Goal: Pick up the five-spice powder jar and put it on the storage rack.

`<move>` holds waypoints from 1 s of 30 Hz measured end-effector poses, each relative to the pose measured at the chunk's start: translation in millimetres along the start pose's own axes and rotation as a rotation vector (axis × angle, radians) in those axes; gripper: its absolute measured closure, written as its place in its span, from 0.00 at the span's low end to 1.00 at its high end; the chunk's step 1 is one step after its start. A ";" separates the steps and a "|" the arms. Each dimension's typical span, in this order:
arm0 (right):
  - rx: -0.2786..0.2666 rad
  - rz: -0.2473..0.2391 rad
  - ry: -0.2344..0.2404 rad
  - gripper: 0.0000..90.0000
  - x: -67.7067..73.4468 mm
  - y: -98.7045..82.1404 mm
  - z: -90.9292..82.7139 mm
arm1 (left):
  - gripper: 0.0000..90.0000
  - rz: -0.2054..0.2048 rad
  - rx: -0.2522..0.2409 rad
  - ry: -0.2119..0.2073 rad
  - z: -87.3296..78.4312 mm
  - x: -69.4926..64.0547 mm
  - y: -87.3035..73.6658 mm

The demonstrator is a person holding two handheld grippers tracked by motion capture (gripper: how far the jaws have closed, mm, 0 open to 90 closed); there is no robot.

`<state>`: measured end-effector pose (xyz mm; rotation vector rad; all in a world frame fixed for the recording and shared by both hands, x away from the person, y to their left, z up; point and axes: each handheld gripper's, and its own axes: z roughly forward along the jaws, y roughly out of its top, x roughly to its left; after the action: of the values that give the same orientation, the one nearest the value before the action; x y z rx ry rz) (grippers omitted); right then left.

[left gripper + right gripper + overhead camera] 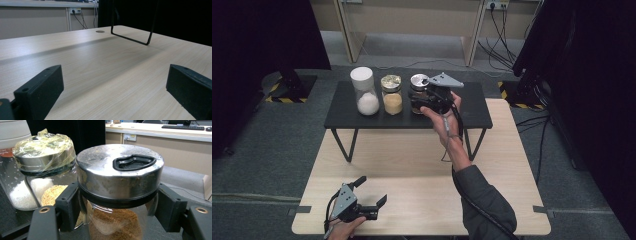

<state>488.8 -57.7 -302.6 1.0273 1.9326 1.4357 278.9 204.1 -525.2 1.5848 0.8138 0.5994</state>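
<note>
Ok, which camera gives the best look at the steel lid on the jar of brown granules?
The right gripper view: the steel lid sits close up, its black flip tab plain, with the right tongs clamped on the glass just below. The high view shows it small and partly covered by the gripper.

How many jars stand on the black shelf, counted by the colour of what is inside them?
White contents: 1, the white-lidded jar
Yellow contents: 1, the film-covered jar
Brown contents: 1, the metal-lidded jar, gripped by the right tongs
Total: 3 jars
</note>
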 end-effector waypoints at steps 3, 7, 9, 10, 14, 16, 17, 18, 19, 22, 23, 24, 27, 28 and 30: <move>0.000 -0.001 -0.001 0.34 0.3 -0.9 1.4 | 0.01 0.000 0.000 0.000 -0.1 -0.1 0.0; -0.002 0.003 0.000 0.34 -0.6 -3.5 3.1 | 0.01 0.000 0.000 -0.001 -0.1 -0.1 0.2; -0.004 0.000 0.004 0.34 -0.9 -3.9 3.3 | 0.01 0.001 0.000 -0.001 0.0 -0.3 0.1; -0.004 0.000 0.006 0.34 -1.1 -4.0 3.3 | 0.01 0.000 0.000 -0.001 0.0 -0.4 0.0; -0.022 -0.004 0.004 0.26 -0.4 -4.2 2.0 | 0.01 0.001 0.000 -0.001 0.0 -0.3 0.0; -0.025 0.009 0.014 0.21 -0.1 -4.0 1.3 | 0.01 0.001 0.000 -0.001 0.0 -0.4 0.1; -0.022 0.011 0.015 0.18 0.2 -4.1 1.2 | 0.01 0.002 0.001 -0.001 0.0 -0.5 0.1; -0.020 0.017 0.012 0.16 0.4 -4.2 1.1 | 0.01 0.001 0.001 -0.001 0.0 -0.5 0.0; -0.024 0.023 0.010 0.14 0.4 -4.1 0.7 | 0.01 0.001 0.000 0.000 -0.1 -0.4 0.1; -0.031 0.026 0.015 0.12 0.9 -3.8 -1.2 | 0.01 0.001 0.000 0.000 -0.1 -0.3 0.1; -0.033 0.028 0.020 0.11 1.1 -3.7 -2.1 | 0.01 0.001 0.000 -0.001 0.0 -0.3 0.0; -0.034 0.029 0.015 0.10 1.3 -3.6 -3.1 | 0.01 0.002 0.001 -0.001 0.0 -0.4 0.0; -0.043 0.037 0.017 0.07 1.6 -2.7 -6.4 | 0.01 0.002 0.000 -0.001 -0.1 -0.5 0.1; -0.047 0.039 0.020 0.07 1.9 -2.3 -7.6 | 0.01 0.002 0.000 0.000 0.0 -0.5 0.0; -0.051 0.042 0.022 0.04 2.8 -1.8 -9.9 | 0.01 0.002 0.001 0.000 0.1 -0.4 -0.1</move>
<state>479.1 -61.2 -301.3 1.0382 1.8907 1.5171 278.7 203.7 -525.3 1.5863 0.8128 0.6003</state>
